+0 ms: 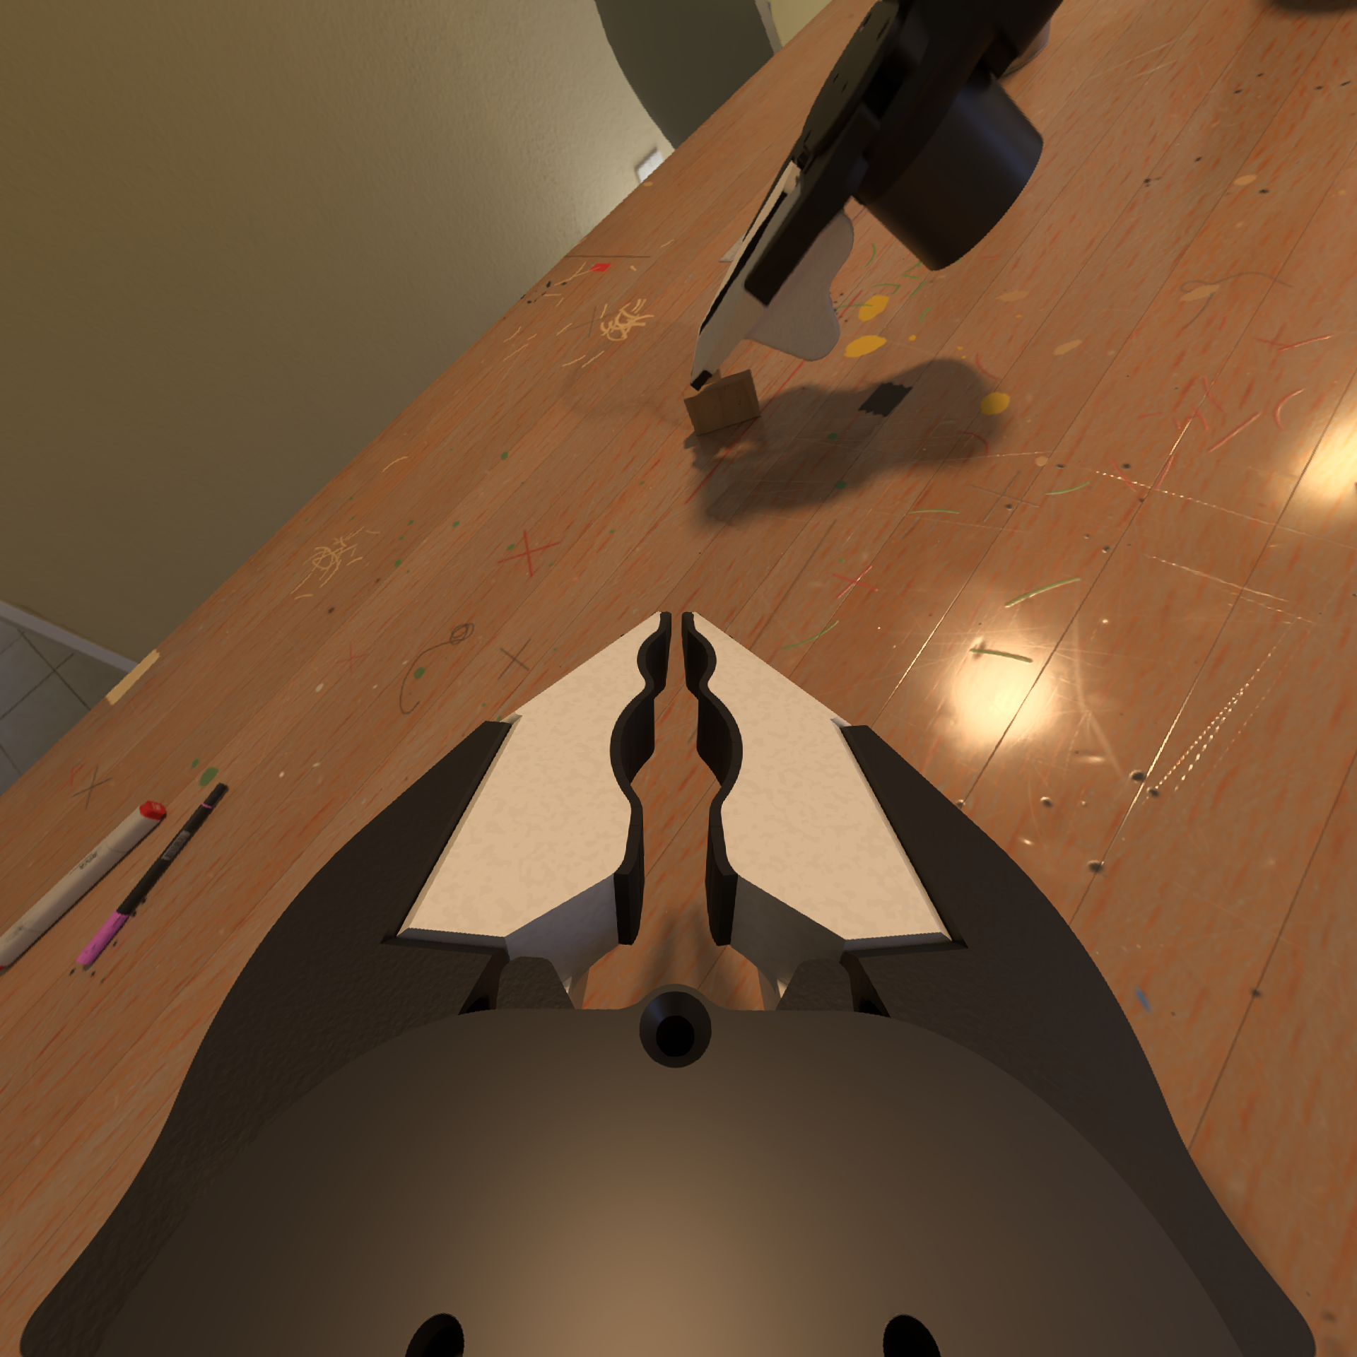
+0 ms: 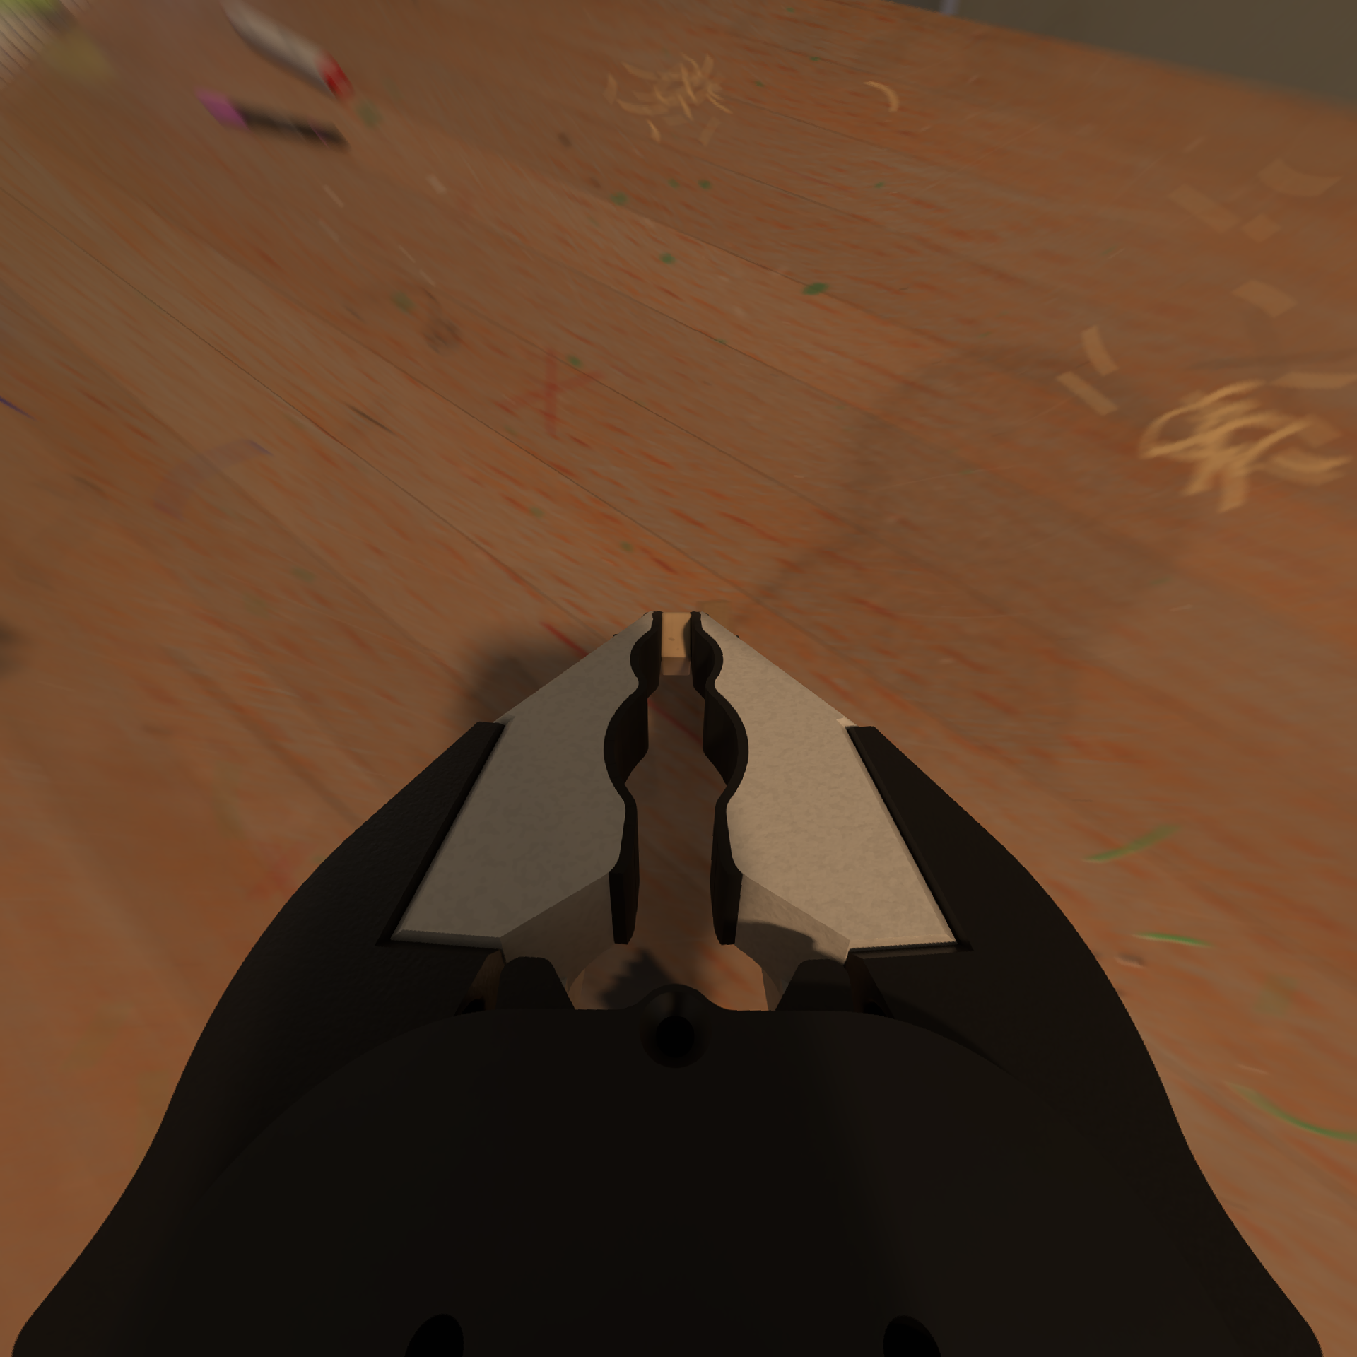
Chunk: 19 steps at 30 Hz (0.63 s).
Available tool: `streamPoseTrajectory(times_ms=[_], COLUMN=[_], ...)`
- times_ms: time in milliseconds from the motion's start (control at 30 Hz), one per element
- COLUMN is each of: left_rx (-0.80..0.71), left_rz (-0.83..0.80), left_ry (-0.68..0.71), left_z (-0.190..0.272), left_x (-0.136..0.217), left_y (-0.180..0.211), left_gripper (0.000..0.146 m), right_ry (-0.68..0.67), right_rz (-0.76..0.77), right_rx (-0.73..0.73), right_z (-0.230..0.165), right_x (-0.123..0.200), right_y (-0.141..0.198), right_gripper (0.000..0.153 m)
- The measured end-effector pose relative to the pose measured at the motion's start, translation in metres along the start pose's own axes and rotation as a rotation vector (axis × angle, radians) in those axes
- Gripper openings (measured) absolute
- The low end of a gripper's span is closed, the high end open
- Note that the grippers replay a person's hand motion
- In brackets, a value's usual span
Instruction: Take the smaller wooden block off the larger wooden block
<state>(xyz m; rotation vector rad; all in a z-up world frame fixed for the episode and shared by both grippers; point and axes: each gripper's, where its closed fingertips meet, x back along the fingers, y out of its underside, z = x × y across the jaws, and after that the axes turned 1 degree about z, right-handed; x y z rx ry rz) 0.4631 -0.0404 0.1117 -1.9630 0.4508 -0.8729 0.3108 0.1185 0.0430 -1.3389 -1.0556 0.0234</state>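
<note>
The right gripper pinches the small, light, hard smaller wooden block by its flat sides, while the left gripper is almost closed on nothing.

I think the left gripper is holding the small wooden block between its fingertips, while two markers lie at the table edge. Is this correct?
Not quite: it is the right gripper that holds the small wooden block, as the right wrist view shows. The left gripper is shut on nothing. Two markers do lie at the table edge.
</note>
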Motion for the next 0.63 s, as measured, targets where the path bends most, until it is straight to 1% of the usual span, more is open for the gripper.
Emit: streamPoseTrajectory(times_ms=[67,133,167,200,267,333,400,433,467,567,633], left_rx=[0.004,0.011,0.016,0.022,0.037,0.051,0.072,0.082,0.089,0.092,0.093], left_rz=[-0.008,-0.023,-0.028,-0.031,-0.025,-0.014,-0.015,-0.021,-0.027,-0.055,-0.075], left_ry=[-0.011,-0.035,-0.052,-0.067,-0.094,-0.107,-0.109,-0.111,-0.117,-0.130,-0.135], left_z=[-0.003,-0.008,-0.011,-0.014,-0.019,-0.022,-0.024,-0.026,-0.028,-0.035,-0.039], left_x=[0.003,0.006,0.007,0.008,0.010,0.012,0.011,0.011,0.011,0.012,0.013], left_y=[0.002,0.006,0.007,0.008,0.007,0.005,0.006,0.007,0.009,0.017,0.023], left_gripper=[0.003,0.003,0.003,0.002,0.002,0.003,0.003,0.003,0.003,0.003,0.003], right_ry=[-0.163,-0.382,-0.482,-0.559,-0.662,-0.732,-0.808,-0.818,-0.785,-0.578,-0.533], right_rz=[0.051,0.132,0.161,0.180,0.213,0.253,0.249,0.203,0.132,-0.032,-0.103], right_rx=[-0.207,-0.458,-0.554,-0.618,-0.678,-0.709,-0.760,-0.785,-0.764,-0.567,-0.537], right_z=[-0.019,-0.044,-0.058,-0.071,-0.099,-0.127,-0.151,-0.161,-0.166,-0.164,-0.162], right_x=[0.004,0.011,0.014,0.016,0.018,0.021,0.020,0.016,0.008,-0.010,-0.015], right_y=[-0.011,-0.026,-0.031,-0.035,-0.041,-0.047,-0.048,-0.042,-0.032,-0.002,0.009], right_gripper=[0.006,0.006,0.006,0.006,0.006,0.006,0.006,0.006,0.007,0.006,0.006])
